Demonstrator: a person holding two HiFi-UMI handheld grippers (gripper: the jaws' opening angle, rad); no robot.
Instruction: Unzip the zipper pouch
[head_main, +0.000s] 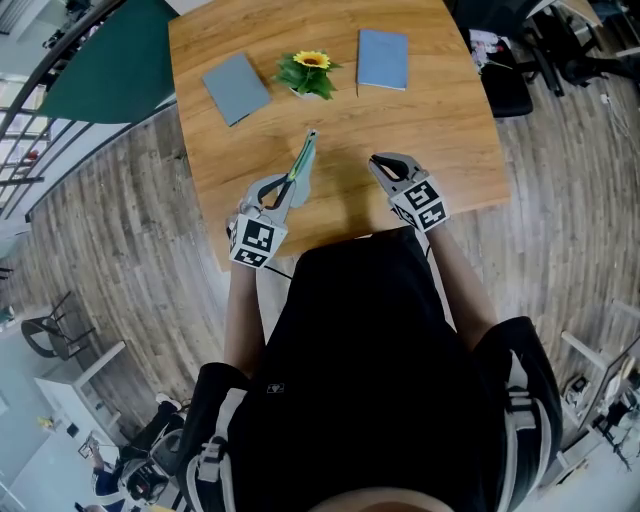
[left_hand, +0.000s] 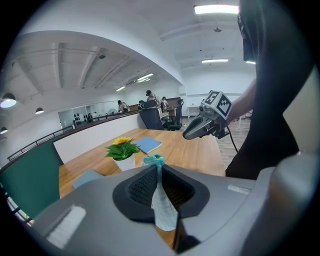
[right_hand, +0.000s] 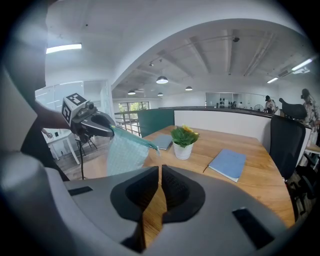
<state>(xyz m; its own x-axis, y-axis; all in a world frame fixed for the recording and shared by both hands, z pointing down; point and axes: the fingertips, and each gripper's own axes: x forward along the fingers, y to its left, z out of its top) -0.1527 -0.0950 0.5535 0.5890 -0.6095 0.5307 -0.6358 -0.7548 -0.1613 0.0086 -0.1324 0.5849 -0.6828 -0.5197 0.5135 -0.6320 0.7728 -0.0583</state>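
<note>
A pale green mesh zipper pouch (head_main: 303, 163) hangs edge-up above the wooden table (head_main: 440, 130), pinched at its near end by my left gripper (head_main: 288, 187). In the left gripper view the pouch (left_hand: 160, 197) is clamped between the dark pads, its teal top edge poking out past them. My right gripper (head_main: 379, 163) hovers to the right of the pouch, apart from it, shut with nothing between its jaws. In the right gripper view the pouch (right_hand: 121, 152) dangles from the left gripper (right_hand: 111, 129), well left of my right gripper (right_hand: 160, 176).
A potted sunflower (head_main: 309, 73) stands at the table's far middle. A grey notebook (head_main: 236, 87) lies to its left and a blue notebook (head_main: 382, 59) to its right. Office chairs (head_main: 540, 50) stand beyond the table's right edge; wood floor surrounds the table.
</note>
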